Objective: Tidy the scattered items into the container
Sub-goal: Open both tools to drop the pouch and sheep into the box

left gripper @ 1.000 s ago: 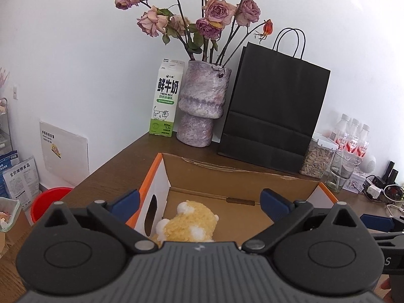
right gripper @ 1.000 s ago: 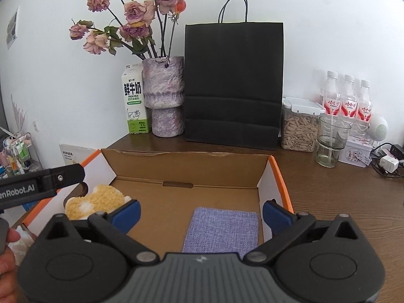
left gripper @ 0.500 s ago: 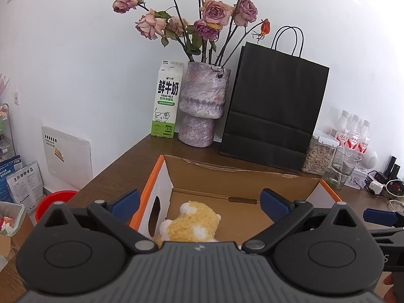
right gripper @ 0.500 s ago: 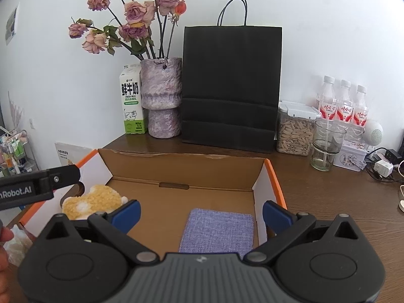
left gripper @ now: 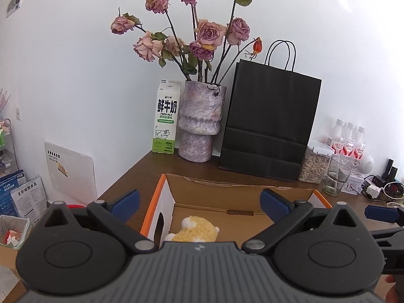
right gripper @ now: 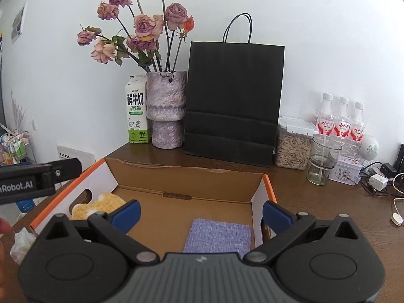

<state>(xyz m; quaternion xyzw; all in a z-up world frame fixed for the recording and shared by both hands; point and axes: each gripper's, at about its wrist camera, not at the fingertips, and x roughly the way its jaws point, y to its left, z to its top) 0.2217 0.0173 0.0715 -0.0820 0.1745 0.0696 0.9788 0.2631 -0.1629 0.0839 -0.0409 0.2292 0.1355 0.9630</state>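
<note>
Container: open brown cardboard box with orange-edged white side walls (right gripper: pixel 181 176), sitting on the dark wooden table (right gripper: pixel 315 202); its long axis runs left to right across both views, open side up.
Done so far: fluffy yellow-and-white plush toy (right gripper: pixel 101 203) lies inside at the left end of the box, near the wall with the hand-hole cutout; flat lilac woven fabric pad (right gripper: pixel 218 234) lies on the box floor toward the right end, apart from the toy.
Orientation: the pad lies flat, its edges roughly square with the box walls, its longer side seemingly along the box length, though its near edge is hidden; the toy's facing cannot be told, since it is partly hidden in both views.
Left gripper (left gripper: pixel 199 200): blue-tipped fingers spread wide, nothing between them; held above the left end of the box.
Right gripper (right gripper: pixel 200 210): fingers likewise apart and empty; held above the near edge of the box, over the pad.
Left to do: probably little; a crumpled white scrap (right gripper: pixel 22 240) beside the box's left wall may still belong inside, though what it is cannot be told.
</note>
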